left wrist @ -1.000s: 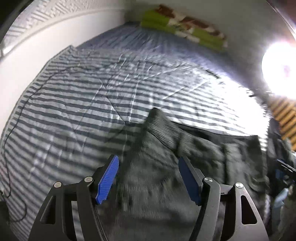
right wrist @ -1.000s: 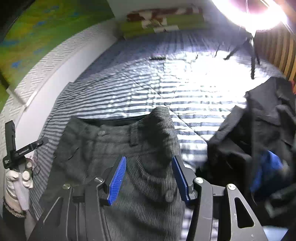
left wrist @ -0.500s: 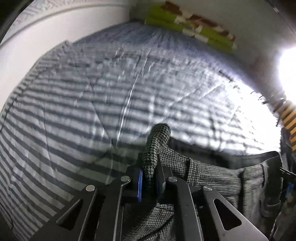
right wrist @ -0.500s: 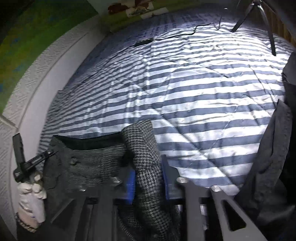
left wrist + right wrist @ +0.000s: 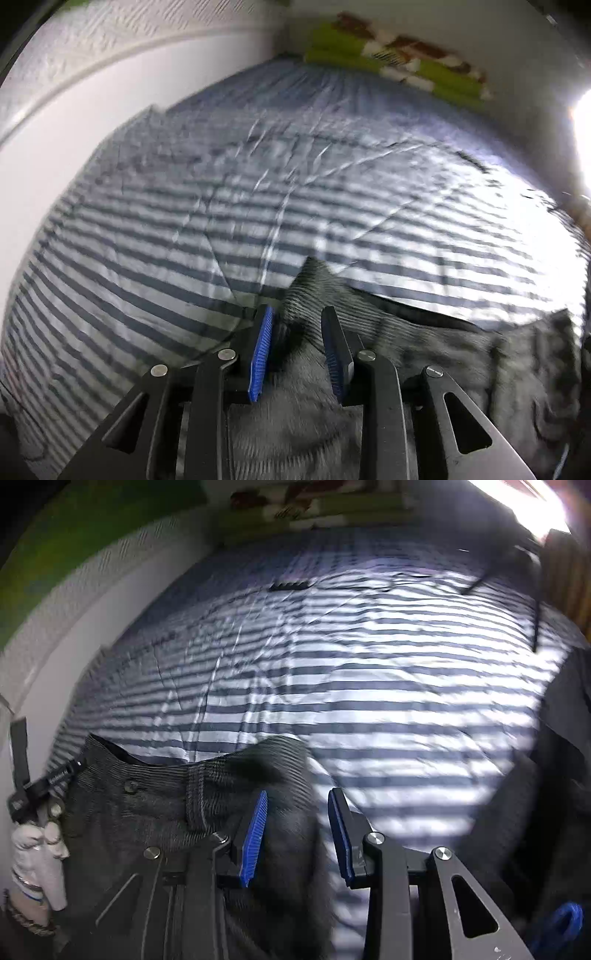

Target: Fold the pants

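Grey woven pants (image 5: 443,350) lie on the striped bed, waistband towards the far end. My left gripper (image 5: 297,314) is open, and the left waistband corner (image 5: 303,291) sits loosely between its blue pads (image 5: 262,354). In the right wrist view the pants (image 5: 147,812) spread to the left, showing a button and a belt loop. My right gripper (image 5: 297,794) is open too, straddling the right waistband corner (image 5: 284,760). The left gripper's finger (image 5: 26,794) and a white-gloved hand (image 5: 33,849) show at that view's left edge. Both views are motion-blurred.
A blue-and-white striped duvet (image 5: 369,701) covers the bed. A white wall (image 5: 55,147) runs along its left side. Green and brown bedding (image 5: 399,74) lies at the far end. A heap of dark clothes (image 5: 554,794) sits on the right, with thin tripod legs (image 5: 535,627) above it.
Half a second ago both grippers were shut on the waistband corners and held them up. Now both have opened, and the waistband lies lower on the duvet.
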`<act>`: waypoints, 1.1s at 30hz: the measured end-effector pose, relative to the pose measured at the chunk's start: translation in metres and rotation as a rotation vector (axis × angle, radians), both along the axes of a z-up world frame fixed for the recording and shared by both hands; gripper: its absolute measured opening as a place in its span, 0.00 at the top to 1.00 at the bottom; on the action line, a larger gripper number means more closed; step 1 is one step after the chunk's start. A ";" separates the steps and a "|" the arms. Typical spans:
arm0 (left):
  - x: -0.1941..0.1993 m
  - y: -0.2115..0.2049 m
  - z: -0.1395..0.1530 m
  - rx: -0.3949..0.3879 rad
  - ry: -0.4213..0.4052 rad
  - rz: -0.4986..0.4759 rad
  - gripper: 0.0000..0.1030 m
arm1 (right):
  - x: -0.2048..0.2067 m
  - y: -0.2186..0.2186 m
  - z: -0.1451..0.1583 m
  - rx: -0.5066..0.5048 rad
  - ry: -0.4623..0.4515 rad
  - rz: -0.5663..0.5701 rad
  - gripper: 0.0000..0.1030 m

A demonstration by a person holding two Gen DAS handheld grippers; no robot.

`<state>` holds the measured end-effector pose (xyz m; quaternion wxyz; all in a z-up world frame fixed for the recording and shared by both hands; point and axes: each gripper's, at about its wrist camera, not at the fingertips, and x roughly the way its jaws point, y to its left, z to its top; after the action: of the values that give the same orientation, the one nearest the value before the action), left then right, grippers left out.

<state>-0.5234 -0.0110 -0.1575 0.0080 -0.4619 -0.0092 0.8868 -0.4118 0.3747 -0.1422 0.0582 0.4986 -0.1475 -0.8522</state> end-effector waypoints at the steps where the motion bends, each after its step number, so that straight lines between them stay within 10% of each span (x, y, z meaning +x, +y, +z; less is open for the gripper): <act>1: 0.013 0.004 0.011 0.010 0.018 -0.038 0.72 | 0.020 0.012 0.008 -0.039 0.004 -0.008 0.69; 7: 0.136 0.047 0.064 0.098 0.069 -0.353 0.71 | 0.132 0.027 0.017 -0.083 -0.066 0.055 0.68; 15: 0.293 0.139 0.024 0.088 -0.069 -0.723 0.70 | 0.248 0.004 -0.015 -0.155 -0.187 0.103 0.68; 20: 0.330 0.176 -0.025 -0.012 -0.207 -0.805 0.62 | 0.270 -0.007 -0.036 -0.119 -0.255 0.106 0.69; 27: 0.371 0.190 0.008 -0.105 -0.055 -0.875 0.46 | 0.281 0.020 -0.010 -0.219 -0.178 0.038 0.59; 33: 0.368 0.170 -0.021 -0.223 -0.130 -0.861 0.46 | 0.281 0.021 -0.044 -0.300 -0.252 0.029 0.59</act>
<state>-0.1555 0.1593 -0.1788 0.3260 -0.4764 0.2790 0.7674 -0.1305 0.3958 -0.1858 0.1253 0.5890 -0.2719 -0.7506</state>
